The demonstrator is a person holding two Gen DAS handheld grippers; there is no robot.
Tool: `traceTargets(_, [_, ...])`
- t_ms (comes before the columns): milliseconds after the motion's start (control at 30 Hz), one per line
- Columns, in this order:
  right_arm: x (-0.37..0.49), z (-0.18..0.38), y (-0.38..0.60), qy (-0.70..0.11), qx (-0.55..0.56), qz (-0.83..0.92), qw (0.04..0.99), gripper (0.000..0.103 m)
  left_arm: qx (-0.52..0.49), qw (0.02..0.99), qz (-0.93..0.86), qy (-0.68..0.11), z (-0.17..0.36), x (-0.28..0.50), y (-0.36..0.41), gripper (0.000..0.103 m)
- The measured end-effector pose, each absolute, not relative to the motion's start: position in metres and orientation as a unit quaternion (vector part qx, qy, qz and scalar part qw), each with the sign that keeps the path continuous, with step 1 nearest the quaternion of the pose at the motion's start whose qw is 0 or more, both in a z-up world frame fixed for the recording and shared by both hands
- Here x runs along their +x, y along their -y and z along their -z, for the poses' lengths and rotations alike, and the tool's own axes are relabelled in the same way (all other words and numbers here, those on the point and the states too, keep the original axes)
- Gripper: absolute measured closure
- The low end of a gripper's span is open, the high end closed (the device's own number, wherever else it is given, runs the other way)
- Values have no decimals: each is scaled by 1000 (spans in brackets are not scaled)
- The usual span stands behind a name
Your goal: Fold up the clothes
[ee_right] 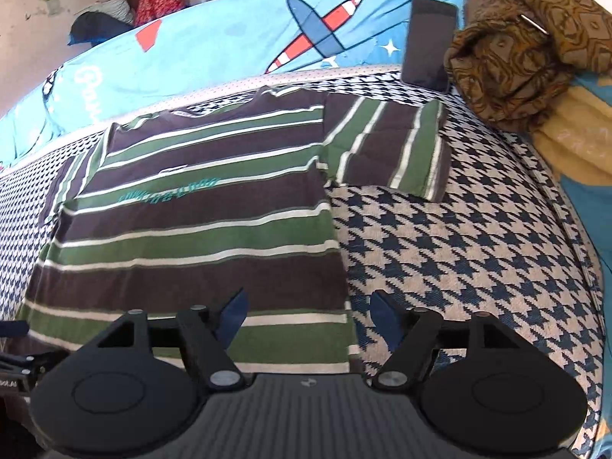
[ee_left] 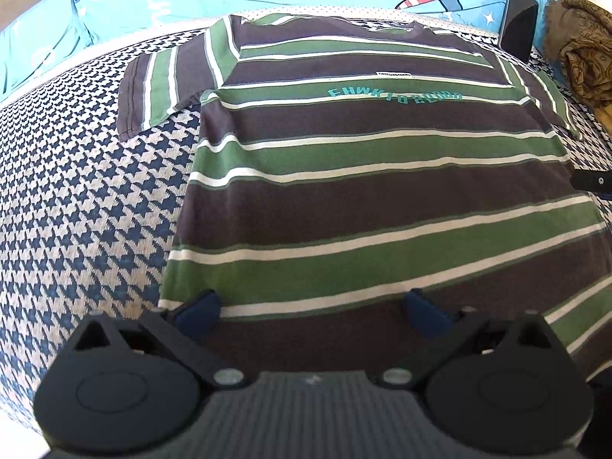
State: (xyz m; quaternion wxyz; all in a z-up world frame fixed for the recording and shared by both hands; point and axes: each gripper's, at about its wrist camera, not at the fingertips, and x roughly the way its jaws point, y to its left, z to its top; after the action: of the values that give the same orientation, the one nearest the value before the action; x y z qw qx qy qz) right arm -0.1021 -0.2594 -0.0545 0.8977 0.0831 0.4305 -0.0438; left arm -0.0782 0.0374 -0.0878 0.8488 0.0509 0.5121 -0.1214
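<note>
Both the left gripper (ee_left: 311, 306) and right gripper (ee_right: 308, 315) stand open over the striped T-shirt's (ee_left: 363, 191) hem, seemingly not touching it, on the houndstooth cover (ee_right: 478, 248).

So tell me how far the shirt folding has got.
Barely started. Done: the striped shirt lies spread flat on the houndstooth cover, both sleeves out, no fold made. In hand: nothing; the left hand-held gripper and right hand-held gripper hover open over the hem. Left: every fold.
</note>
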Motion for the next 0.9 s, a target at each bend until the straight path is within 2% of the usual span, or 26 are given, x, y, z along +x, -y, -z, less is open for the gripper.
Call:
traceTargets(200, [-93,56,284,-428,155,68,888,28,37,851,116,-510,83,-50,-35,0])
traceTargets(367, [-87,56,292,-421,169,82,887,20,54,858,121,-496,81,-27,-31,0])
traceTargets(900, [-61,67,339,-381,219,154,885,18,5,861,104,-498,92,36,-24,0])
